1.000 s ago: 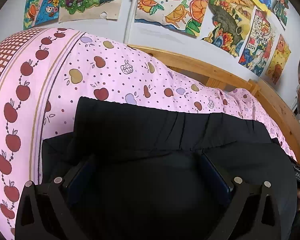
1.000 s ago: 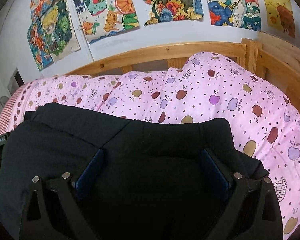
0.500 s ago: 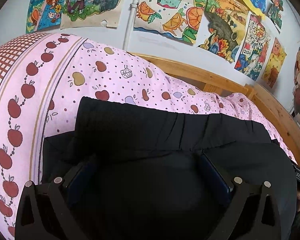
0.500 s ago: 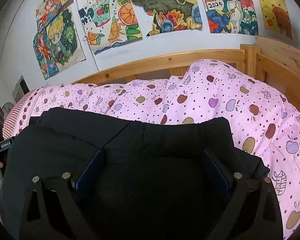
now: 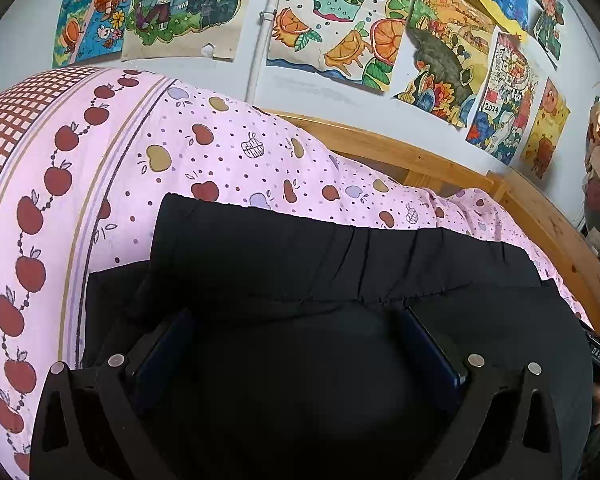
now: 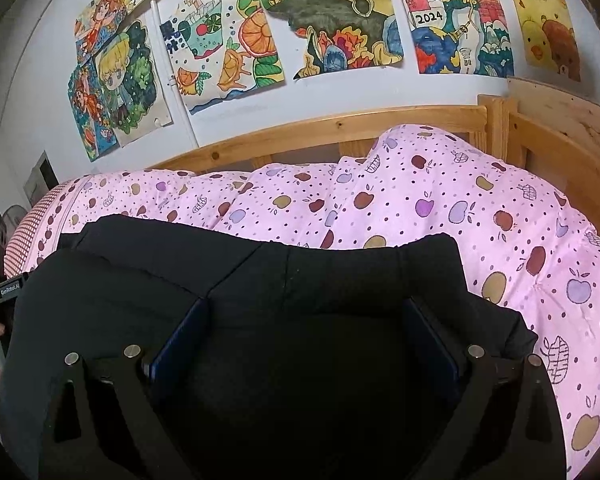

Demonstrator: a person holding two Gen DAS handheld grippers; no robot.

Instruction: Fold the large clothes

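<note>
The left tool (image 5: 296, 344) and the right tool (image 6: 304, 336) are both sitting low over the black garment (image 5: 340, 264), which is lying on the bed. On each tool the two fingers are standing wide apart, with black cloth lying between them. I cannot tell if the cloth is being pinched or is just lying under the open fingers, because everything there is so dark.

The garment is looking partly folded to me. A thick top layer is lying over a lower layer, and the lower layer is sticking out past it at the left side. The far edge is making a fairly straight line with small puckers in it. I think at least one more fold and some smoothing are still waiting to be done.

Past the garment the pink apple quilt (image 6: 440, 208) is bunching up. Behind the quilt the wooden bed rail (image 6: 340, 128) is running along, and above the rail bright drawings (image 5: 340, 20) are hanging on the wall.
</note>
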